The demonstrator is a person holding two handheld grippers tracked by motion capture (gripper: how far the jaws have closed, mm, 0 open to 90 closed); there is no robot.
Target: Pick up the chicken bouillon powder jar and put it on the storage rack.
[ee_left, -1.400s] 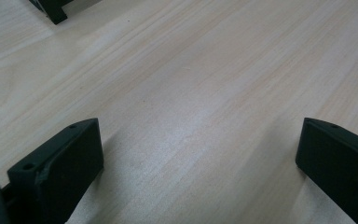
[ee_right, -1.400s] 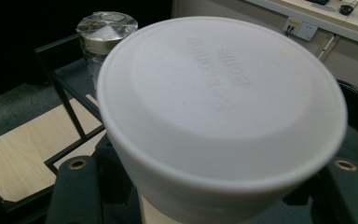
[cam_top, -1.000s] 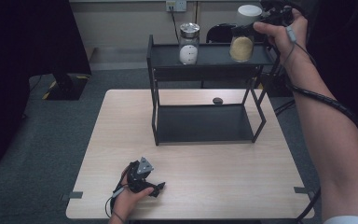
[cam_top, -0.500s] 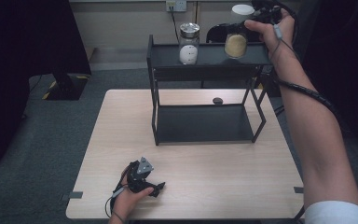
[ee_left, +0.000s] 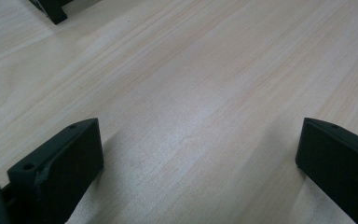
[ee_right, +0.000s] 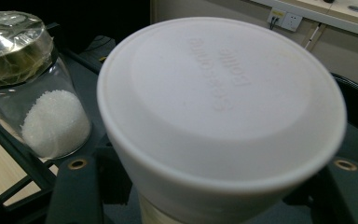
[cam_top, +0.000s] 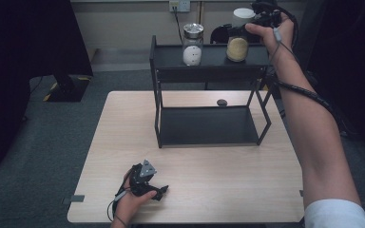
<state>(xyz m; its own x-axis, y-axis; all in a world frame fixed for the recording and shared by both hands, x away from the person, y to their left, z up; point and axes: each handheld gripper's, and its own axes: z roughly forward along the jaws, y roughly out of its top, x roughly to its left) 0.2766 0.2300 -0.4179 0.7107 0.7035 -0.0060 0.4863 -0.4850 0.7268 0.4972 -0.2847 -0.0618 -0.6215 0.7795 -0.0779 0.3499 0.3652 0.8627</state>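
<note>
A jar with a white lid and yellowish contents is at the right end of the black rack's top shelf. My right gripper is shut on it just under the lid. The right gripper view looks down on that white lid between my right gripper's black fingers. I cannot tell whether the jar's base touches the shelf. A glass jar of white granules stands to its left. My left gripper rests on the table near the front edge. In its own view the left gripper stands open over bare wood.
The rack stands at the back of the light wooden table, with a lower shelf under the top one. A small dark object lies on the table behind the rack. Dark chairs and a wall socket are beyond.
My right hand has carried the white-lidded jar a little left and down at the top shelf. The left hand and gripper have kept still.
</note>
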